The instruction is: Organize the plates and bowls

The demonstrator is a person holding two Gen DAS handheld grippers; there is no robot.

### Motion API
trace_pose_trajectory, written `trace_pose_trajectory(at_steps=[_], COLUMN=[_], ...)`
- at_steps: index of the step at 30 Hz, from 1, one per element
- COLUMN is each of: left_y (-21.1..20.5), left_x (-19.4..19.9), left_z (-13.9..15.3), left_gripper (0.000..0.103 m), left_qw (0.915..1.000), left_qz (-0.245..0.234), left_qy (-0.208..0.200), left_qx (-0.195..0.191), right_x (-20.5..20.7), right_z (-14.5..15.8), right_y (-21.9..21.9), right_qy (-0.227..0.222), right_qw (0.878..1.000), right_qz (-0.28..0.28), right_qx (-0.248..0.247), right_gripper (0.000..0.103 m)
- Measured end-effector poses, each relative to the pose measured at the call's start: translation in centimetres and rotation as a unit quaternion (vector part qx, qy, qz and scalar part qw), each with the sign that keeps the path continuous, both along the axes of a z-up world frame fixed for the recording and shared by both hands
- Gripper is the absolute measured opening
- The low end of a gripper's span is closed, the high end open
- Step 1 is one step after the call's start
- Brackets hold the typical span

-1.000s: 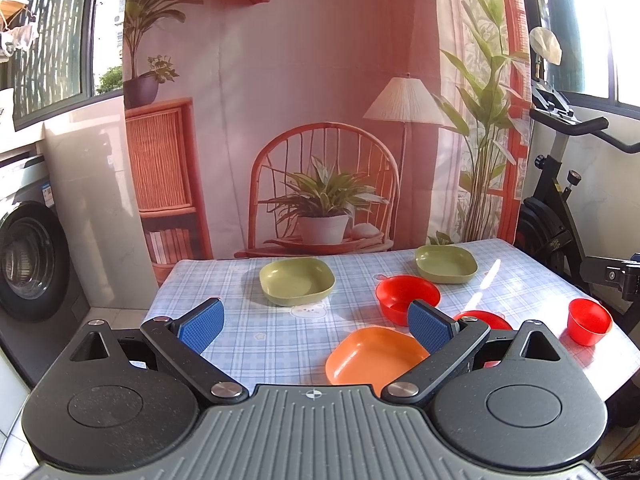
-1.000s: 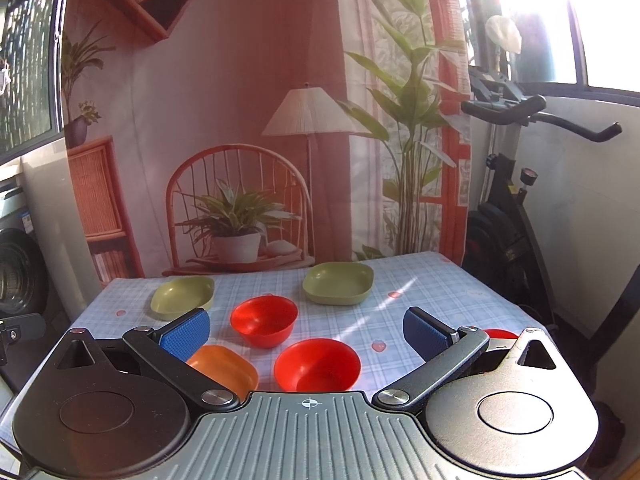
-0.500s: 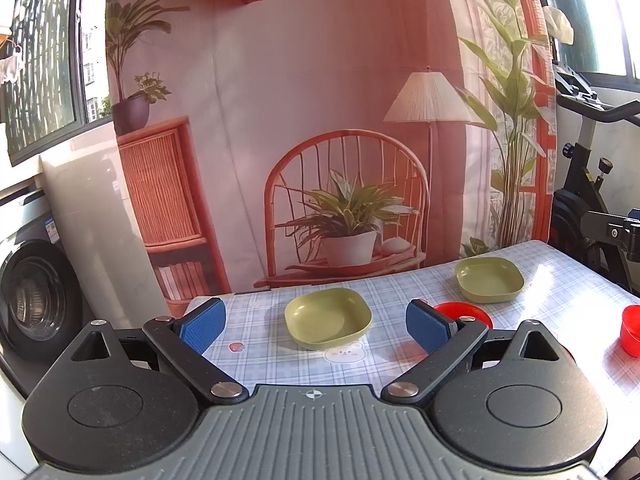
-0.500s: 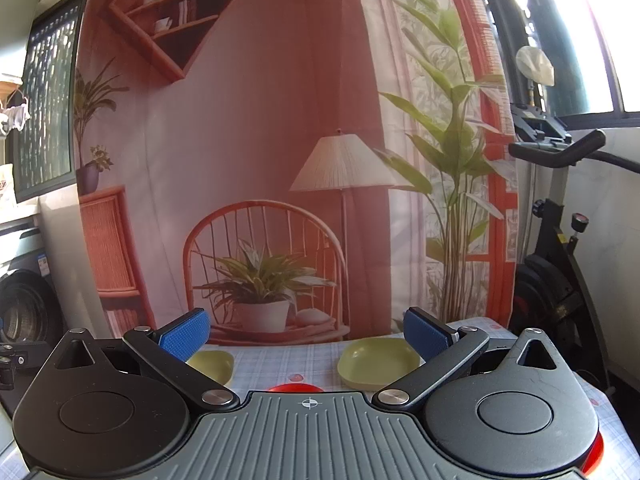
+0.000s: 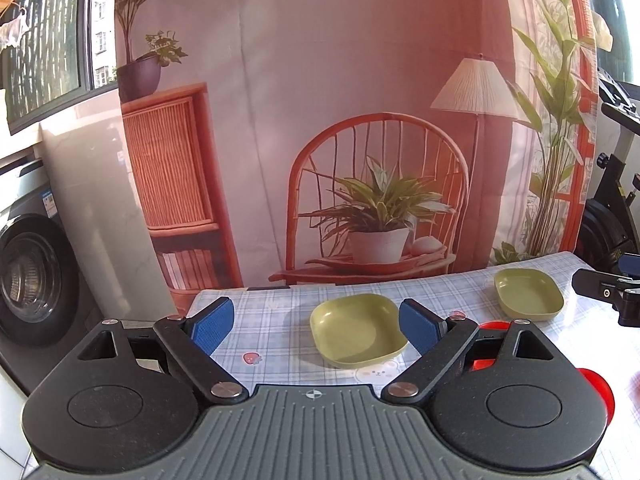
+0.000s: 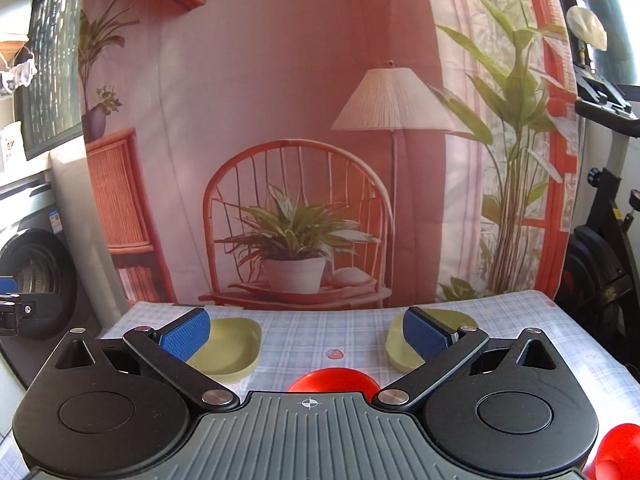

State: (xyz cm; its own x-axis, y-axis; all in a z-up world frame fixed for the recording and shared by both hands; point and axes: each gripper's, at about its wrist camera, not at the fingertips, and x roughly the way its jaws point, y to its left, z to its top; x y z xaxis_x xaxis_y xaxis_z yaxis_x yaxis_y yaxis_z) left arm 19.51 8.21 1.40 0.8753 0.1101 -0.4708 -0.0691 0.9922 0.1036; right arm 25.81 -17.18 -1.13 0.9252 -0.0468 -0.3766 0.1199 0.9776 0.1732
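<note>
Both views have tilted up from the table, so the orange plate has dropped out of frame. The left gripper [image 5: 310, 324] and right gripper [image 6: 306, 332] hang wide and empty; the green plate [image 5: 358, 330] at lower centre looks untouched, so sorting seems barely begun.

a checked tablecloth [image 5: 280, 332] with small strawberry prints covers the table across the lower middle of both views. behind it hangs a printed backdrop [image 5: 320, 100] (a wicker chair, a potted plant, a floor lamp and a bookcase are pictured on it). at the left edge stands a washing machine [image 5: 28, 280]. at the right edge is what looks like an exercise bike [image 6: 604, 240], partly cut off. a window [image 5: 48, 40] fills the upper left.
</note>
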Motion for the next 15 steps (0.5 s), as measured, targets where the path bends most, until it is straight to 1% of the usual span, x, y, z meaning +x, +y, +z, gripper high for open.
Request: trace_pose_trajectory(at_steps=[5,8,11,13,15], left_y=[2.4,3.2,3.6,4.1,4.5], left_x=[3.4,5.6,7.9,9.8,11.5], left_z=[0.4,-0.1,-1.3,-2.8,-4.3], left_gripper=[0.092,0.092,0.092,0.092,0.092], left_qw=[0.9998,0.9999,0.9998,0.9997,0.9992], left_qz=[0.017,0.016,0.015,0.01,0.007], left_qy=[0.001,0.003,0.008,0.019,0.033], left_qx=[-0.003,0.003,0.01,-0.008,-0.024], right_x=[4.4,7.0,10.3,12.5,14.6], right_z=[0.2,-0.4,-1.5,-2.4,-3.2], right_y=[1.2,1.7,2.3,2.8,3.1], right_qy=[0.017,0.032,0.052,0.065,0.08], right_qw=[1.0,0.999,0.998,0.997,0.996], right_qz=[0.027,0.033,0.039,0.043,0.047], right_qx=[0.002,0.01,0.013,0.011,0.009], right_gripper=[0.102,0.099,0.098,0.096,0.092])
